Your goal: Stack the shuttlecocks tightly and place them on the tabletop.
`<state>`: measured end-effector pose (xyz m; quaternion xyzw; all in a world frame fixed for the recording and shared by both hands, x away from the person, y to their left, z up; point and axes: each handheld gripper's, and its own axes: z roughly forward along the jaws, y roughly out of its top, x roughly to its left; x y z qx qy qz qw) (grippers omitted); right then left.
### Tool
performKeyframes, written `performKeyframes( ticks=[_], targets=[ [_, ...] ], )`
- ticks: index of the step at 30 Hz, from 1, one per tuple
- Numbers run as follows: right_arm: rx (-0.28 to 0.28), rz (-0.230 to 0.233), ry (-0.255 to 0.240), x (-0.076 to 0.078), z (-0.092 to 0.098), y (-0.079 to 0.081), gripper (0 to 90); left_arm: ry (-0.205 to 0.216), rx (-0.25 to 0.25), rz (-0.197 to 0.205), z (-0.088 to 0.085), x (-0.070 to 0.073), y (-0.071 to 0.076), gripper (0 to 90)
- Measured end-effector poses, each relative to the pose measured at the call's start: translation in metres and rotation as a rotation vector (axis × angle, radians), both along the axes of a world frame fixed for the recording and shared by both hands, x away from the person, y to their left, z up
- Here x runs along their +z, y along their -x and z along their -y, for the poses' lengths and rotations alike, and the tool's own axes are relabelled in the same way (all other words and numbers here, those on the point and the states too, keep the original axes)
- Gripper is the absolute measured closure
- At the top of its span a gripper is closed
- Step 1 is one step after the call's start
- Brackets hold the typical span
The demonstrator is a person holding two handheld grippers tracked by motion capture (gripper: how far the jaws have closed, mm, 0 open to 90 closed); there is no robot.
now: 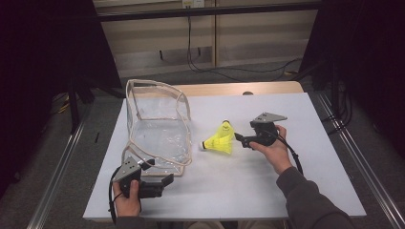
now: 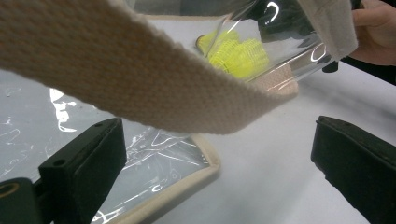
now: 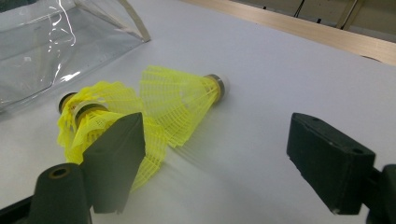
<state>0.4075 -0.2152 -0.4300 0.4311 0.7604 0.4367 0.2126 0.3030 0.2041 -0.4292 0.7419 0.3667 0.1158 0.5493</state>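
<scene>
- Nearest the person, at the front left edge of the white tabletop [image 1: 229,191], the left hand-held gripper [image 1: 165,183] rests low in the left hand [image 1: 126,200], jaws spread with nothing pressed between them.
- In the left gripper view a beige woven strap [image 2: 140,79] of the bag crosses just above those spread jaws, and the bag's beige-trimmed corner lies on the tabletop between them.
- The clear plastic bag [image 1: 157,129] stands just beyond the left hand-held gripper, open, its beige edging outlining the walls.
- To the right, further in, the right hand [image 1: 274,150] holds the right hand-held gripper [image 1: 237,138], which points left towards the shuttlecocks.
- Its jaws are wide apart; in the right gripper view one jaw sits just in front of the nearest yellow skirt, and I cannot tell if it touches; the other jaw is well clear.
- The yellow shuttlecocks [image 1: 220,139] lie on the tabletop between the bag and the right hand-held gripper, outside the bag, their skirts overlapping in a loose cluster.
- A wooden edge [image 1: 229,88] runs along the far side of the tabletop.
</scene>
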Motion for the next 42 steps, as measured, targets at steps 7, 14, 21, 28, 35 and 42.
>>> performKeyframes(
  ticks=[7,14,21,28,35,42],
  targets=[
    [-0.026,-0.014,-0.007,-0.002,0.002,-0.005,18.1,0.000,0.003,0.000,0.000,0.000,0.000,3.4],
    [-0.042,-0.017,0.002,-0.002,-0.001,-0.009,19.0,0.000,0.002,-0.001,-0.001,0.000,0.000,3.4],
    [-0.031,-0.026,0.009,-0.004,-0.006,-0.011,26.9,-0.006,-0.001,-0.002,-0.001,0.000,0.000,3.4],
    [-0.001,-0.024,0.029,-0.006,-0.013,-0.013,38.4,-0.003,0.002,-0.004,-0.001,0.000,0.000,3.4],
    [0.016,-0.013,0.057,-0.007,-0.018,-0.016,49.4,-0.004,0.002,-0.005,-0.001,-0.001,0.000,3.4],
    [0.018,-0.009,0.078,-0.011,-0.021,-0.019,57.8,-0.002,0.003,-0.006,-0.001,-0.001,-0.001,3.4]
  ],
)
